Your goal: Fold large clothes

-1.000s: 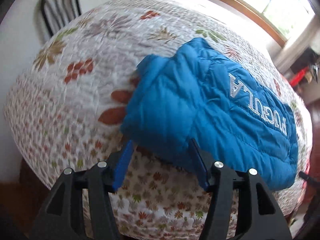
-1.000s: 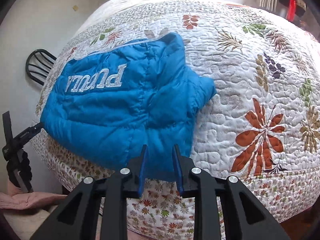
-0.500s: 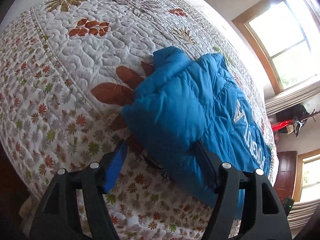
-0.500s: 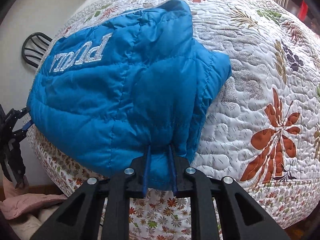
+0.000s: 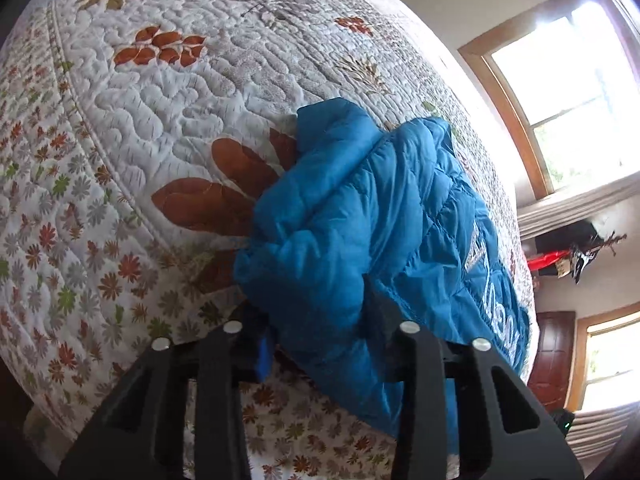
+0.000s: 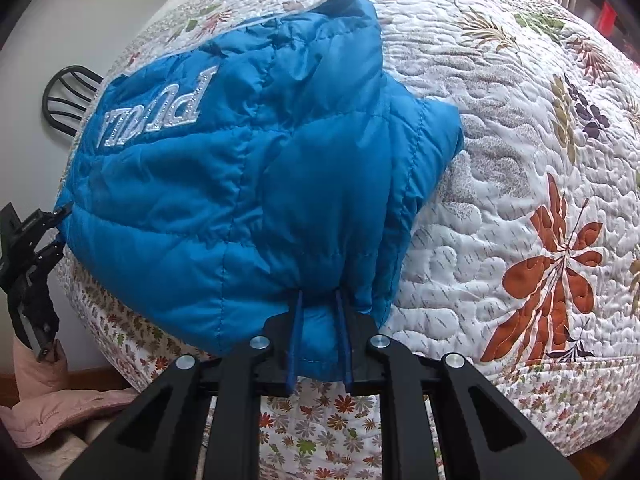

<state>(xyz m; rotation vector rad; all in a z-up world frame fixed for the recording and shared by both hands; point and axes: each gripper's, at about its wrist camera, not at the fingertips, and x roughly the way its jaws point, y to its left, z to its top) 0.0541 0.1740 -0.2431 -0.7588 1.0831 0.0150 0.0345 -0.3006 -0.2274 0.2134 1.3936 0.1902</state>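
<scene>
A blue puffer jacket [image 5: 360,216] with silver lettering lies folded at the near edge of a bed with a floral quilt [image 5: 160,100]. My left gripper [image 5: 320,340] has the jacket's bunched corner between its fingers; its jaws are closing and the fabric bulges out above them. In the right wrist view the jacket [image 6: 240,168] spreads up and to the left. There my right gripper [image 6: 318,320] is shut on the jacket's near hem, a fold pinched between its blue pads. The left gripper [image 6: 36,240] shows at the jacket's far left edge.
The quilt [image 6: 500,120] stretches right of the jacket and hangs over the bed's side. A black chair [image 6: 68,92] stands by the wall on the left. A pink garment [image 6: 52,408] lies on the floor. A window [image 5: 568,80] and a wooden door [image 5: 554,356] are across the room.
My left gripper came down and rolled, and its jaws narrowed onto the jacket's corner, bunching it. My right gripper sank to the hem and closed on it.
</scene>
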